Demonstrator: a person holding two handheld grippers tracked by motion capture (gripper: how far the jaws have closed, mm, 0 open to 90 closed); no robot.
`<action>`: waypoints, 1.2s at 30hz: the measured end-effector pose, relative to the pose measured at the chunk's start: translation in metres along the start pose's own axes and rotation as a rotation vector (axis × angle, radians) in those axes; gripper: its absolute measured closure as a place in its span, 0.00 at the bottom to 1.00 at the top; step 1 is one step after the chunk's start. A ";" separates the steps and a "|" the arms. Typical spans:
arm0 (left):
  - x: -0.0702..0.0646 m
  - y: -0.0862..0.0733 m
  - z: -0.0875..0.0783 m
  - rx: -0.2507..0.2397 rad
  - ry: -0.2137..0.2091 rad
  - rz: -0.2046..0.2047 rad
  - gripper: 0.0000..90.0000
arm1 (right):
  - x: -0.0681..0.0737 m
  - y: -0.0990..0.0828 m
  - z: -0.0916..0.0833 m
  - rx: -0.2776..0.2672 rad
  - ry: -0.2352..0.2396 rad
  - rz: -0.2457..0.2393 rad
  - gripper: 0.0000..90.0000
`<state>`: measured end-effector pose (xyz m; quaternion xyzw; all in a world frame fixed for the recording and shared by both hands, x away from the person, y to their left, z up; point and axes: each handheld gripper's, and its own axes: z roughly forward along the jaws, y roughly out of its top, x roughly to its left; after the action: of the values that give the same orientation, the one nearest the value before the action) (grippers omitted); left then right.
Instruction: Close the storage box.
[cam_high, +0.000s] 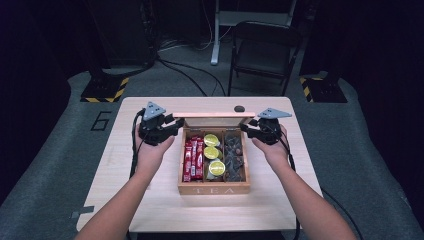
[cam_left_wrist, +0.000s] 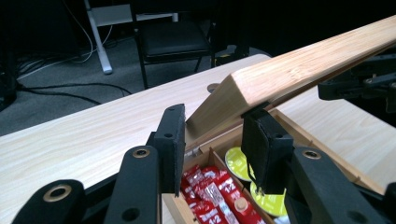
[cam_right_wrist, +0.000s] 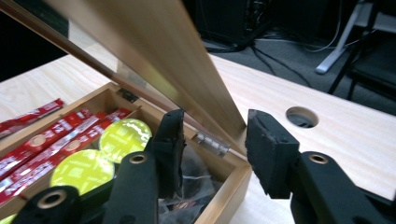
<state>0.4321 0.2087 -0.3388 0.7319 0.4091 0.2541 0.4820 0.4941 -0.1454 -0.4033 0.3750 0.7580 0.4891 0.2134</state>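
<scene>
Dark studio floor and a folding chair (cam_high: 263, 47) lay behind the pale wooden table (cam_high: 150, 200). High view: tea box (cam_high: 214, 188) sat mid-table, its lid (cam_high: 213, 115) raised on the far edge, long axis running across between both hands. Left gripper (cam_high: 176, 125) stood at the lid's left end, right gripper (cam_high: 245, 127) at its right end, about equally near.

Left gripper view: jaws bracketed the lid's (cam_left_wrist: 299, 70) corner; whether the pads pressed it I could not tell. Red sachets (cam_left_wrist: 215, 196) and yellow-green pods (cam_left_wrist: 238, 161) lay below.

Right gripper view: jaws stood apart astride the lid (cam_right_wrist: 154, 56) edge near 1 hinge (cam_right_wrist: 211, 142), pads not visibly pressing.
</scene>
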 end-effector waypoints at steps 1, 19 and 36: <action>-0.001 -0.002 -0.001 -0.002 0.002 0.008 0.67 | 0.000 -0.001 -0.001 -0.002 0.007 0.002 0.63; -0.011 -0.034 -0.017 0.030 -0.051 0.035 0.66 | 0.017 -0.021 -0.031 0.001 0.076 0.002 0.57; -0.017 -0.060 -0.023 0.043 -0.072 0.015 0.66 | 0.036 -0.035 -0.061 -0.014 0.116 -0.035 0.56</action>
<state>0.3841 0.2173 -0.3844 0.7538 0.3912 0.2226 0.4787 0.4163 -0.1611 -0.4070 0.3315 0.7721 0.5114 0.1801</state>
